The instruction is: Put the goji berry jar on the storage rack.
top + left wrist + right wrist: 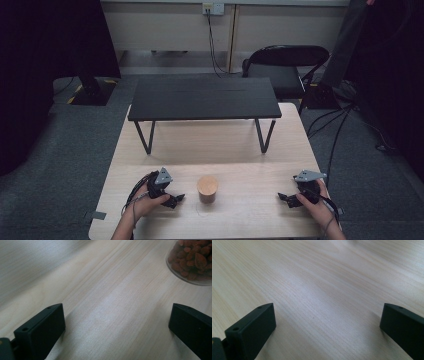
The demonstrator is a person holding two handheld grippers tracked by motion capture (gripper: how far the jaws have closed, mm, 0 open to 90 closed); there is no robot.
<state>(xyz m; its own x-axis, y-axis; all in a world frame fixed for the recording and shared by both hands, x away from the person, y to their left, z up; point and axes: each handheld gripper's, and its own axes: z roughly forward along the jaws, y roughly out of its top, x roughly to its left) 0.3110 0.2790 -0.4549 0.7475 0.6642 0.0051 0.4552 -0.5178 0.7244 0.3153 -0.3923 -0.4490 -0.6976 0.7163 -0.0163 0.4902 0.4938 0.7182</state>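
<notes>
Pale wooden table (pixel 235 145) fronts a dim room; a low black shelf (pixel 202 97) on thin legs stands across its far half, and a black chair (pixel 285 65) sits on the floor behind.

Item under inspection: a jar (pixel 207 189) with a round wooden lid, upright on the near half of the table, roughly on the centre line between the two hands. In the left gripper view its clear glass wall (pixel 192 262) shows reddish dried fruit inside, probably goji berries, though the blur at that corner leaves this uncertain.

Left gripper (pixel 172 199): held low over the table, just beside the jar on its left, jaws spread wide with only bare wood between them. The jar lies ahead and to the right of its jaws, outside the gap, not touching either one.

Right gripper (pixel 286 198): also low, jaws likewise parted and empty, pointing inward toward the jar but well apart from it. Its own view carries plain table grain (pixel 317 290).

Finding: the left gripper is clearly the nearer. The jar's long axis is vertical, so a level approach from the side would suit; the left jaws would need to swing rightward to bring the glass wall into the gap. Contact is not yet made by either gripper.
</notes>
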